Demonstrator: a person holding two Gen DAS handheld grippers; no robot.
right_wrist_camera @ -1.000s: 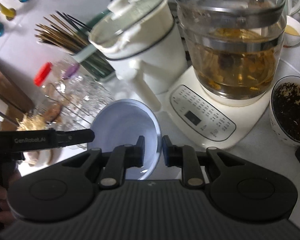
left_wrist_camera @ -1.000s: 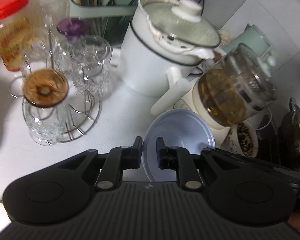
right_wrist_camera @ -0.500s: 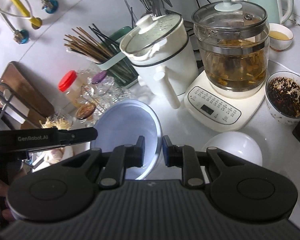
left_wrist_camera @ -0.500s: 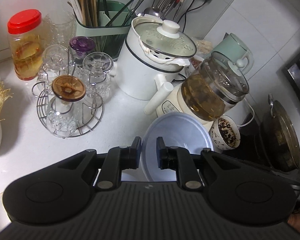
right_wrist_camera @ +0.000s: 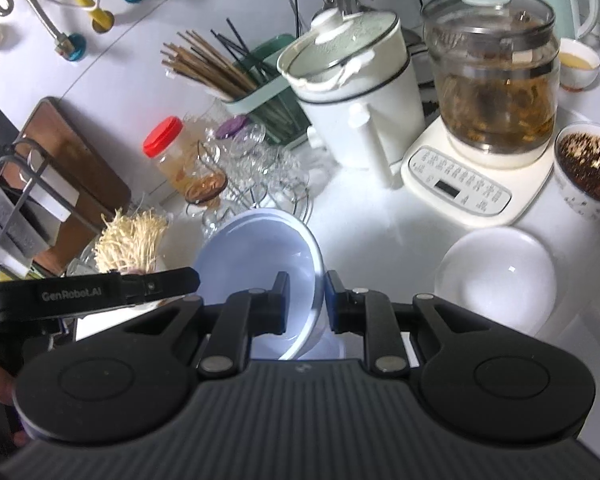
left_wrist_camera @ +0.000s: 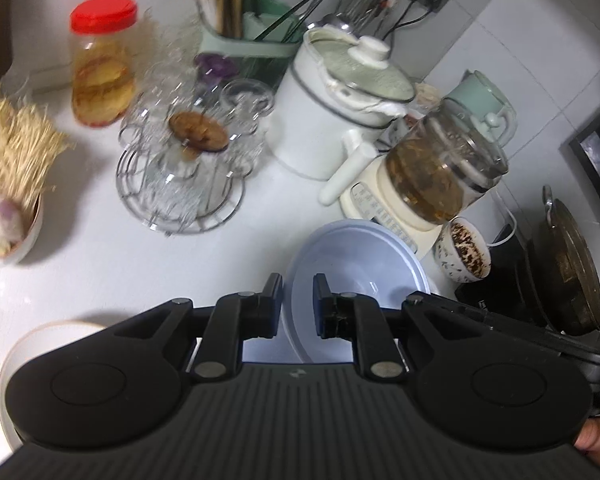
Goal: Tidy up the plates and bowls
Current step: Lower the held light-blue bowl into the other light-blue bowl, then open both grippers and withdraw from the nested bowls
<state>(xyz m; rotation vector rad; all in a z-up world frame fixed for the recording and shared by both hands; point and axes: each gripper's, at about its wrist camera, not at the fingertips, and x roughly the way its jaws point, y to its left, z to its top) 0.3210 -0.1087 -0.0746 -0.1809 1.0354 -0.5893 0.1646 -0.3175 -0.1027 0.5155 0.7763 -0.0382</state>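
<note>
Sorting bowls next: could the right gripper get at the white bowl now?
Probably not yet: the right gripper is shut on the blue bowl. The white bowl sits uncovered beside it, so once freed, likely yes.

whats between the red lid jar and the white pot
The wire rack of upturned glasses stands between the red-lid jar and the white pot, seen in the left wrist view.

Even, bright overhead lighting; glare bleached the white counter (right_wrist_camera: 380, 236); glass rack (left_wrist_camera: 180, 176) motion-blurred; fisheye curvature darkened the corners.
</note>
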